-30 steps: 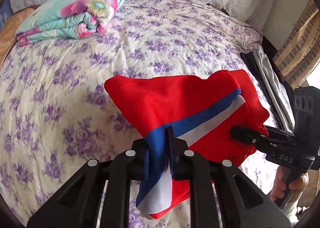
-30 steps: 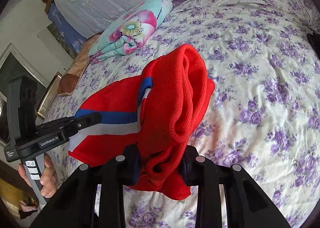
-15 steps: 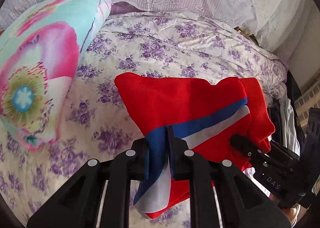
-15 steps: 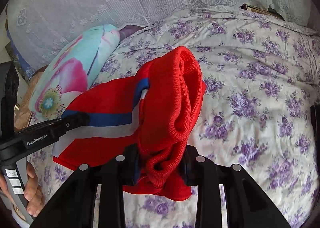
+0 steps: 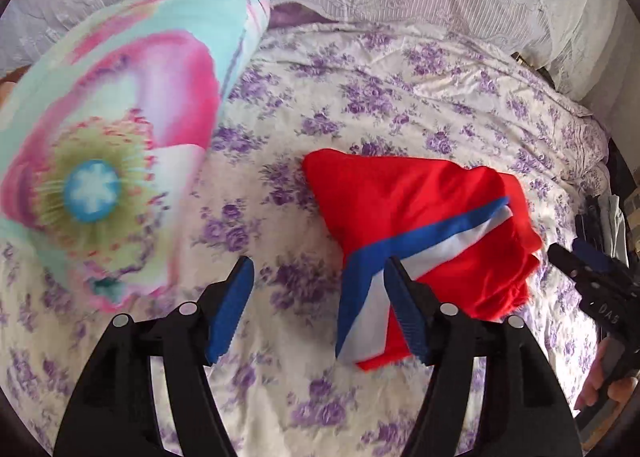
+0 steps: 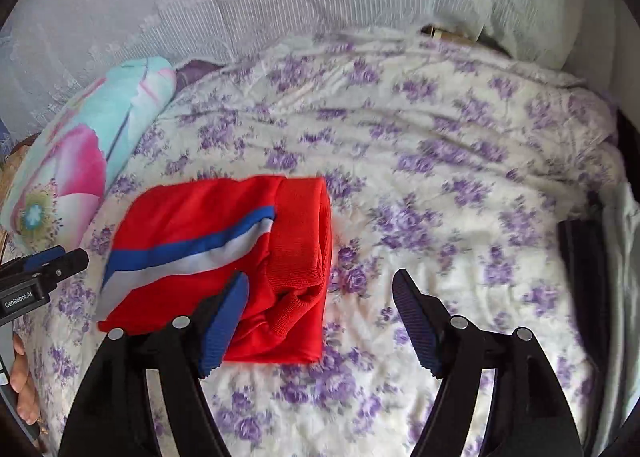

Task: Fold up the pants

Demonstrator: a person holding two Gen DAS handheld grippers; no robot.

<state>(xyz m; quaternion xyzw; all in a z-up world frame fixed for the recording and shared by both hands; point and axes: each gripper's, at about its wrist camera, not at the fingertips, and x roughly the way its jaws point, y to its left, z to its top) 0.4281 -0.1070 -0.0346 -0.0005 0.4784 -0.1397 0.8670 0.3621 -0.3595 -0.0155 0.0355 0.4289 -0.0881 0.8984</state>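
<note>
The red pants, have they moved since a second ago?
Yes. The pants have dropped from both grippers onto the bedspread, now lying flat near the floral quilt.

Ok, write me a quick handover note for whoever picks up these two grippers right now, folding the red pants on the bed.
Left gripper: open, holding nothing.
Right gripper: open, holding nothing.
Red pants: folded bundle lying on the floral bedsheet, blue-and-white stripe up, waistband on the right, beside the flowered quilt.
Done: pants folded and set down.
Left: probably just tidying; the lower waistband edge looks bunched.
</note>
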